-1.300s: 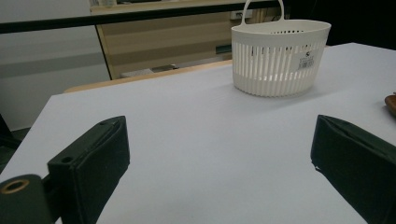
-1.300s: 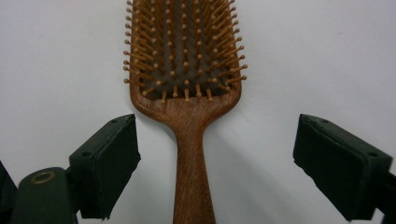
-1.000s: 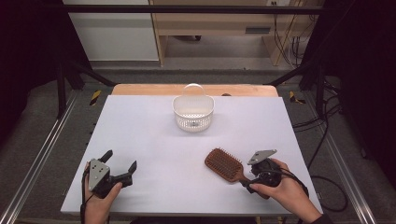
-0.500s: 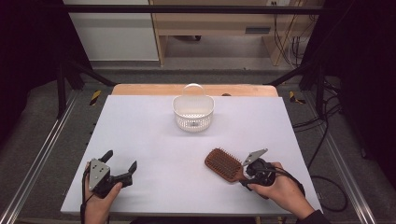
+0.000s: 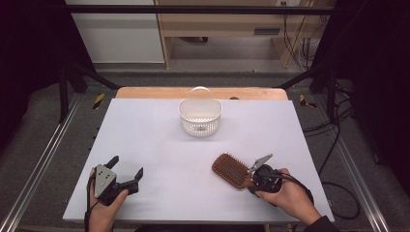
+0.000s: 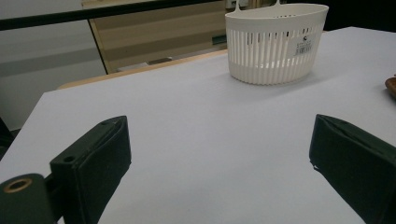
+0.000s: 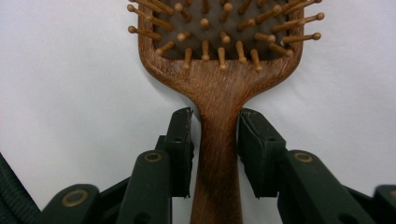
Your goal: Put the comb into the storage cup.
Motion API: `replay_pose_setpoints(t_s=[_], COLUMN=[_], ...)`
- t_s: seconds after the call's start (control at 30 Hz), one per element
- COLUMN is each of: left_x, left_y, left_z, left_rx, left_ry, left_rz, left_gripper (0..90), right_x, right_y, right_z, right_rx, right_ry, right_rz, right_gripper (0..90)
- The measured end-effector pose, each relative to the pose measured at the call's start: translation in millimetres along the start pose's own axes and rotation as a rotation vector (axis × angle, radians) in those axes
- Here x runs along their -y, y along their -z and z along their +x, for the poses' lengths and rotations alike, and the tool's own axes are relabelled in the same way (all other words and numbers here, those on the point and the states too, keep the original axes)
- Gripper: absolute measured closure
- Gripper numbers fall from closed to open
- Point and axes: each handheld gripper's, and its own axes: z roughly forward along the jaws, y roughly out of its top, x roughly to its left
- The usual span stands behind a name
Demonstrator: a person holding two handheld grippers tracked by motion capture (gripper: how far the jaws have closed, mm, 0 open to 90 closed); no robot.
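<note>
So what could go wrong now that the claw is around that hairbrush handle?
The right claw straddles the hairbrush at its narrow handle, with small gaps visible beside the wood, so it may not be clamped yet. Held that far back, the heavy bristle head could droop or twist when lifted. The white basket looks narrow, so the brush might catch on its rim.

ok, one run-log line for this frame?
right gripper: jaws astride hairbrush handle, contact unclear | left gripper: open, idle | basket: far centre
</note>
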Motion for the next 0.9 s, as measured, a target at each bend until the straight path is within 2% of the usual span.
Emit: replay_pose_setpoints(t_s=[0.27,0.4,0.47,0.53,0.63,0.67,0.7,0.73,0.77,0.87,0.9], left_x=[-1.3,-1.7,-0.7,-1.5,-3.1,-3.9,-4.8,-6.0,-7.7,-12.6,-15.9], left_y=[-1.1,-1.0,-2.0,-1.5,1.2,1.6,2.1,2.5,2.7,0.2,-1.5], left_z=[-2.0,-4.7,-4.6,-3.5,-2.5,-2.2,-2.2,-2.6,-3.5,-6.2,-8.7], left_rx=[0.005,0.014,0.011,0.010,0.001,0.003,0.008,0.015,0.021,0.058,0.076], left_ry=[-0.005,-0.004,-0.005,0.007,0.014,0.021,0.030,0.035,0.035,0.080,0.075], left_rz=[0.000,-0.003,0.004,-0.001,-0.015,-0.018,-0.023,-0.029,-0.031,-0.041,-0.035], left_gripper=[5.9,6.0,6.4,6.4,6.5,6.5,6.3,6.3,6.1,4.3,3.3], right_x=[-3.0,-1.6,-2.0,-2.0,-4.1,-7.3,-8.3,-8.3,-9.8,-17.3,-19.1], right_y=[-1.1,-1.0,-0.3,-0.1,-0.7,0.7,1.9,1.9,4.1,10.1,10.7], right_z=[1.4,1.9,4.9,5.3,6.8,8.4,8.3,8.3,8.8,10.7,10.9], right_rx=[0.006,0.008,0.024,0.022,0.022,0.036,0.033,0.033,0.033,0.041,0.044], right_ry=[-0.019,-0.007,0.027,0.028,0.035,0.037,0.036,0.036,0.030,0.026,0.029], right_rz=[0.022,0.010,0.001,-0.008,-0.059,-0.111,-0.137,-0.137,-0.173,-0.274,-0.295], right_gripper=[72.1,72.6,72.7,72.8,72.8,72.8,72.8,72.8,72.8,72.8,72.8])
